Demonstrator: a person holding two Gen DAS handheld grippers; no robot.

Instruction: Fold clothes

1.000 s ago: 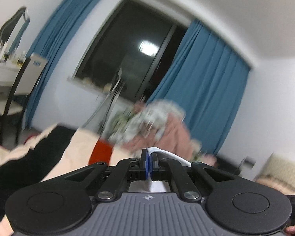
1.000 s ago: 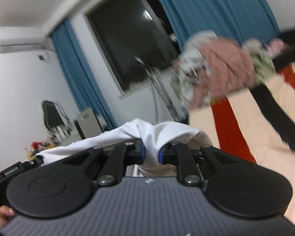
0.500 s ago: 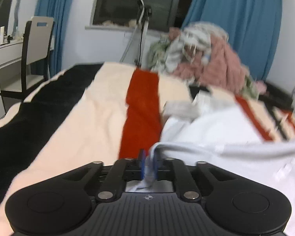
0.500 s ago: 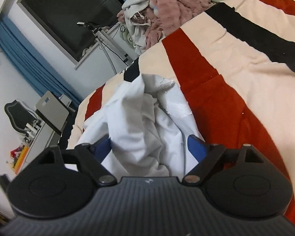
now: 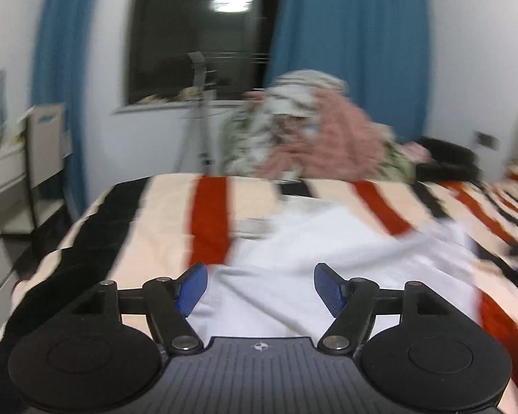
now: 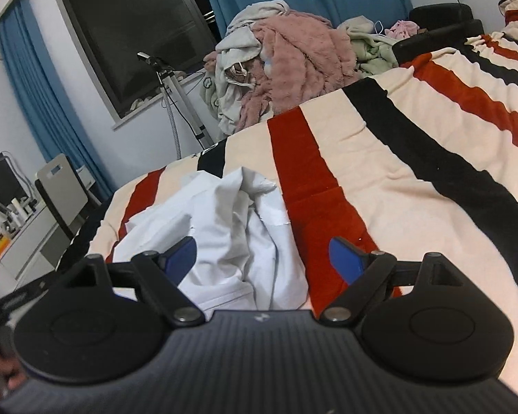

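A white garment [image 5: 328, 255] lies spread and wrinkled on the striped bed cover [image 5: 155, 227]. My left gripper [image 5: 260, 286] is open and empty just above its near edge. In the right wrist view the same garment [image 6: 231, 227] lies bunched in folds on the striped cover [image 6: 414, 186]. My right gripper [image 6: 262, 258] is open and empty, with the cloth lying loose between and below its blue fingertips [image 6: 342, 253].
A pile of pink and grey clothes [image 6: 286, 62] sits at the far end of the bed. A tripod stand [image 6: 169, 96] stands by the dark window. A chair [image 6: 60, 189] and a white dresser [image 6: 20, 241] are at the left. Blue curtains hang behind.
Both grippers held the white garment up a second ago. They lowered it onto the bed; the right opened first, then the left. The garment now lies free on the cover.
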